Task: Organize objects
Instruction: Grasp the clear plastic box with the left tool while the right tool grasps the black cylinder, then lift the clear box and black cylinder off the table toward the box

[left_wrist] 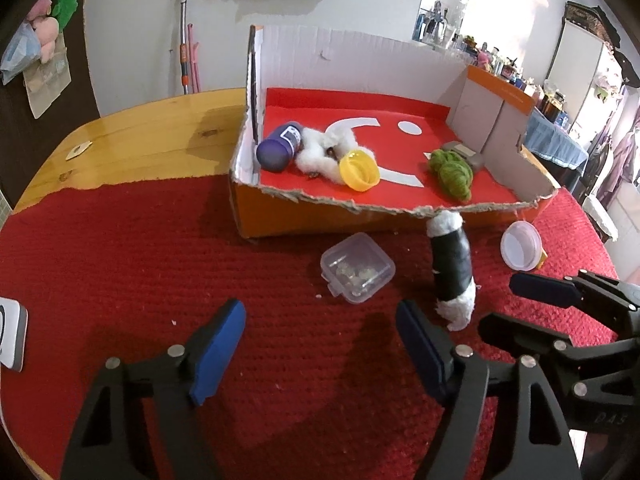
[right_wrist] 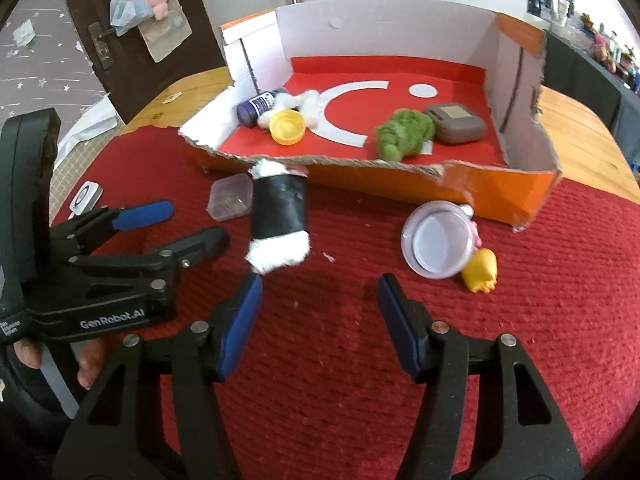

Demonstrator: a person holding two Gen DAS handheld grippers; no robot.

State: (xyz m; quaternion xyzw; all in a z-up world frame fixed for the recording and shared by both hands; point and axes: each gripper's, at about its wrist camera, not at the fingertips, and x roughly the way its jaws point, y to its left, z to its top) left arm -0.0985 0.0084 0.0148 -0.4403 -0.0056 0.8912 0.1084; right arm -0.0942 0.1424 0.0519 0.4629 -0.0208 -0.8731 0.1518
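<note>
1. My left claw (left_wrist: pixel 320 344) is spread apart and holds nothing, low over the red mat (left_wrist: pixel 140 280) on the table (left_wrist: pixel 132 136).
2. My right claw (right_wrist: pixel 320 312) is also spread apart and empty.
3. The black roll (right_wrist: pixel 279 216) with white fluff at both ends lies just ahead of my right claw, to its left; it is beside the right finger of my left claw.
4. The clear little box (left_wrist: pixel 357 268) lies ahead of my left claw.
5. The round lid (right_wrist: pixel 438 242) and yellow toy (right_wrist: pixel 482 270), touching, lie ahead-right of my right claw.
6. Beyond them the cardboard tray (left_wrist: pixel 304 216) holds a purple bottle (left_wrist: pixel 280 148), white fluff (left_wrist: pixel 320 148), yellow cap (left_wrist: pixel 359 170), green yarn (left_wrist: pixel 452 172) and a grey case (right_wrist: pixel 454 123).
</note>
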